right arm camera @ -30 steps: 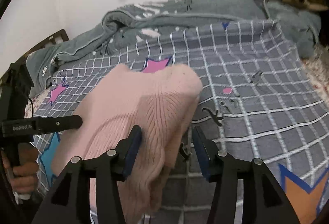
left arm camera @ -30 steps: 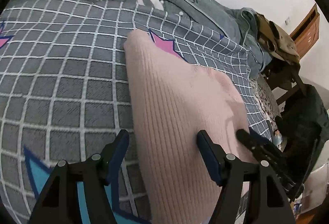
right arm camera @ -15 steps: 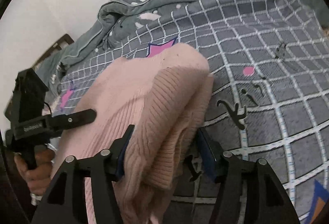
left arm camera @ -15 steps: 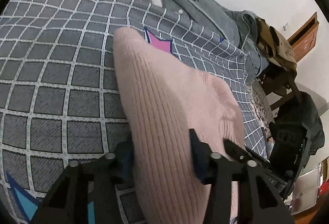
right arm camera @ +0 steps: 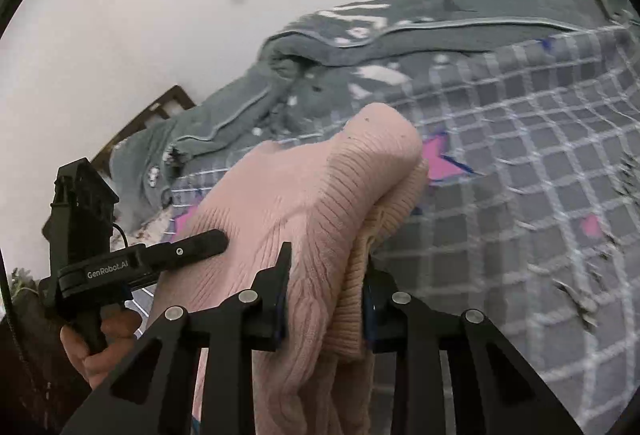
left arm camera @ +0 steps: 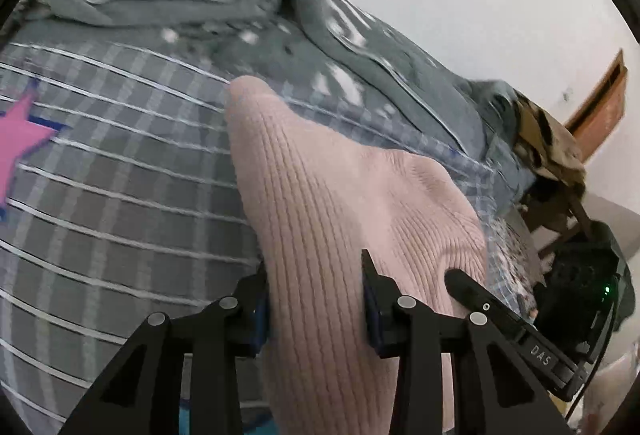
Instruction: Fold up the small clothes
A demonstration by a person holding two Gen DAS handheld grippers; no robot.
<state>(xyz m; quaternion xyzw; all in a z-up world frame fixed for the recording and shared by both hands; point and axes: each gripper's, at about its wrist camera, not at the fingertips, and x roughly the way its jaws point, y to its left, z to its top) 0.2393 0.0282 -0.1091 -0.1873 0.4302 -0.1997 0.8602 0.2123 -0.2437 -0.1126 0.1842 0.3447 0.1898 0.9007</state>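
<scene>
A pink ribbed knit garment (left arm camera: 340,195) is folded lengthwise and lifted at its near end over the checked bed sheet (left arm camera: 120,195). My left gripper (left arm camera: 314,263) has one side of that end between its jaws; they are closing and the pads press into the knit. The right gripper (right arm camera: 326,255) pinches the bunched other side of the garment (right arm camera: 304,187), its jaws closing too. Each view shows the other gripper beside the cloth: the right gripper's finger (left arm camera: 460,279), and the left gripper's finger (right arm camera: 192,247) with a hand (right arm camera: 100,347) on its handle.
A rumpled grey quilt (left arm camera: 280,35) lies along the far side of the bed against a white wall. A wooden chair (left arm camera: 560,203) with clothes piled on it stands at the right. A dark wooden headboard (right arm camera: 168,107) shows at the left of the right wrist view.
Both grippers went from standing wide around the garment's near end to pinching it. Both have since risen and swung, lifting that end off the sheet.
</scene>
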